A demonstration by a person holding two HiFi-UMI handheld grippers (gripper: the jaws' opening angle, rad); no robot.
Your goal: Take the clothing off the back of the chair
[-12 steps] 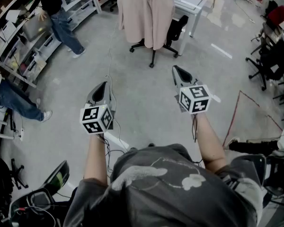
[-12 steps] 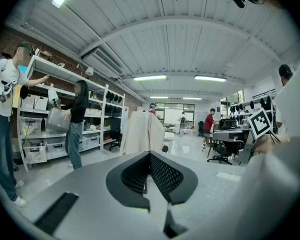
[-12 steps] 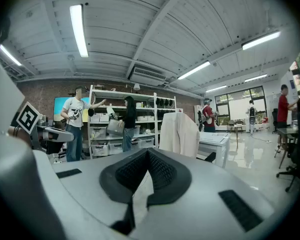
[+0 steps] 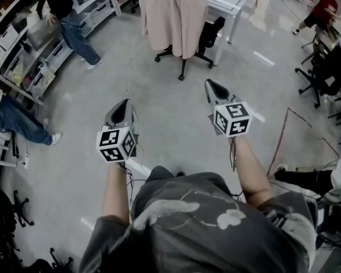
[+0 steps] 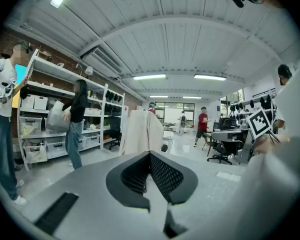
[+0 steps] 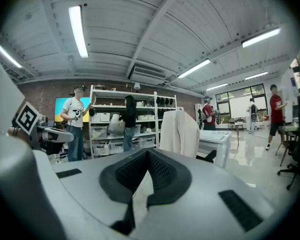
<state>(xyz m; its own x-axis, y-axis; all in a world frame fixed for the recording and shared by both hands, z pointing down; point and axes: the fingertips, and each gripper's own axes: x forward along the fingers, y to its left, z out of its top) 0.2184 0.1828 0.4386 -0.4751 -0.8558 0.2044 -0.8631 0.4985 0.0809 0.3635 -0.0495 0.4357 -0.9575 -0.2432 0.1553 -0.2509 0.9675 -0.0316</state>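
Showing jacket point(image 4: 173, 16) everywhere; chair base point(image 4: 184, 66), head view only.

Head view: the garment point(image 4: 173, 16) is cut by the frame edge at 12 o'clock, so its collar is unseen. It hides the back of the chair point(image 4: 209, 36); only the seat side and wheeled base show. Behind, the desk point(image 4: 224, 4) is cropped likewise. At 9 o'clock, a person point(image 4: 14, 121) shows legs only.

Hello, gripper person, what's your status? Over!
Left gripper shut, empty. Right gripper shut, empty. Beige jacket hangs on the chair back ahead, untouched. Only floor between.
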